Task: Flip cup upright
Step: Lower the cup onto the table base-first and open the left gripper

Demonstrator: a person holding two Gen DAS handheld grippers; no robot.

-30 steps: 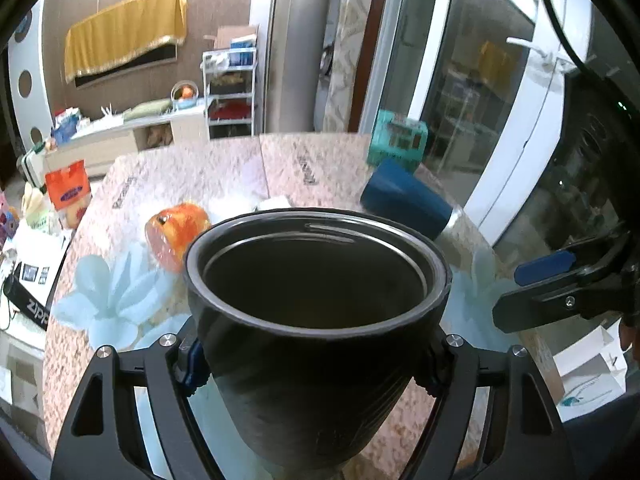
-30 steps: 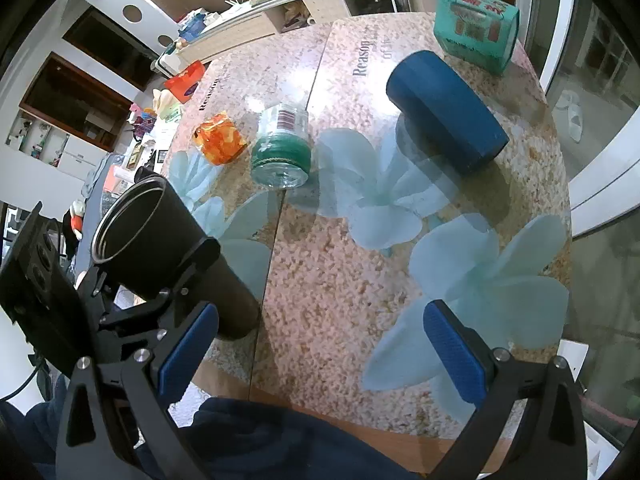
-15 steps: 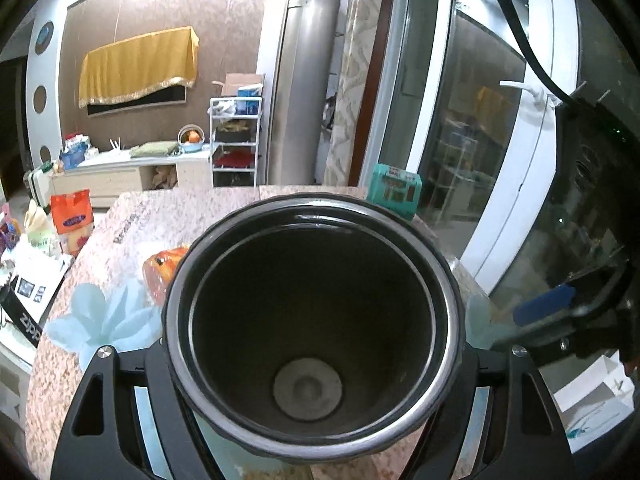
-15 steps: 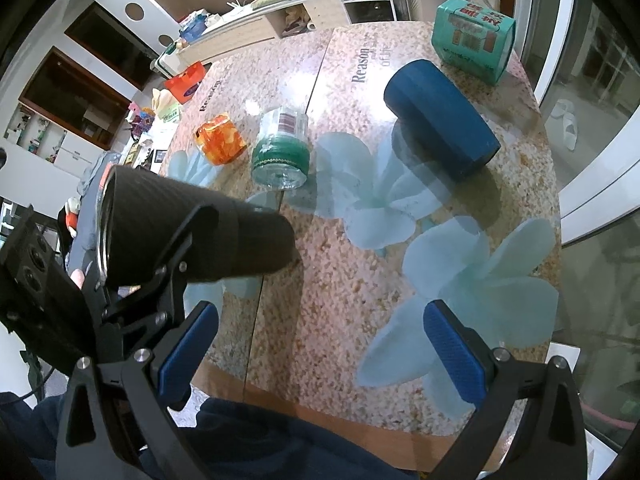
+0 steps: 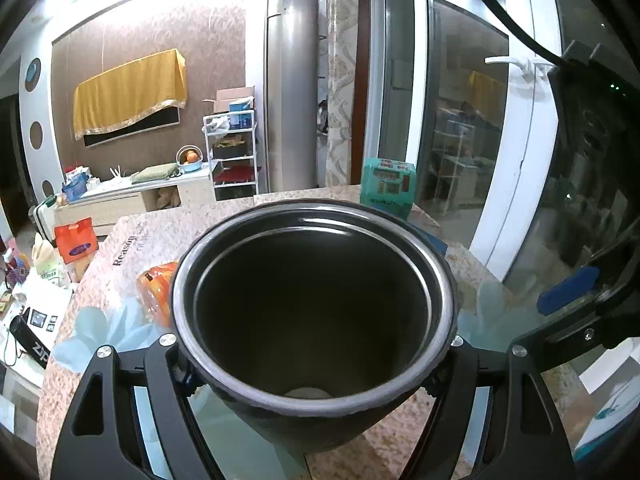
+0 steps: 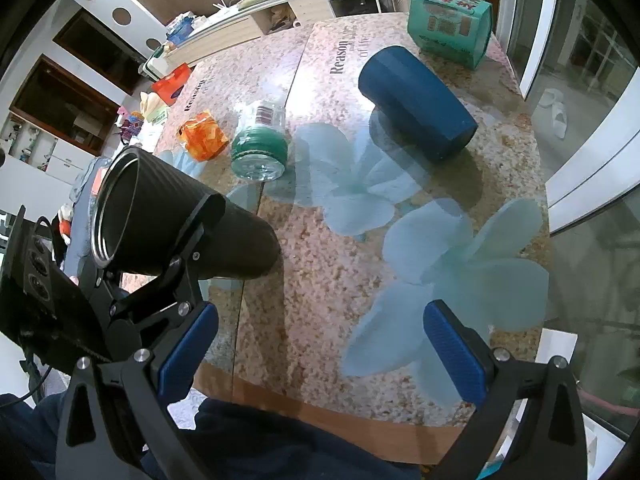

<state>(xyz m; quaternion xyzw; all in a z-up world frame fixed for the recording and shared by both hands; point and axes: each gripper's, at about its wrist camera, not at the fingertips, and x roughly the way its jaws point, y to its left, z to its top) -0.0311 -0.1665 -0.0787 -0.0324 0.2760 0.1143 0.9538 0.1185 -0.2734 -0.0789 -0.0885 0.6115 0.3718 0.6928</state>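
My left gripper (image 5: pixel 316 364) is shut on a ribbed black cup (image 5: pixel 314 320), its two fingers clamped on the sides. The cup's open mouth faces the left wrist camera. In the right wrist view the same black cup (image 6: pixel 168 224) is held tilted above the table's near left edge, mouth up and to the left, base toward the tabletop. My right gripper (image 6: pixel 320 352) is open and empty over the table's front edge. A blue cup (image 6: pixel 416 102) lies on its side at the far right of the table.
On the flower-patterned table (image 6: pixel 360 240) lie a green-capped clear jar (image 6: pixel 260 144) on its side, an orange packet (image 6: pixel 202 140) and a teal tissue pack (image 6: pixel 448 24). A glass door stands to the right. The table's front edge is close to me.
The black cup went from near upright to strongly tilted, and now its base swings back down toward the table. The right gripper has stayed open and barely moved.
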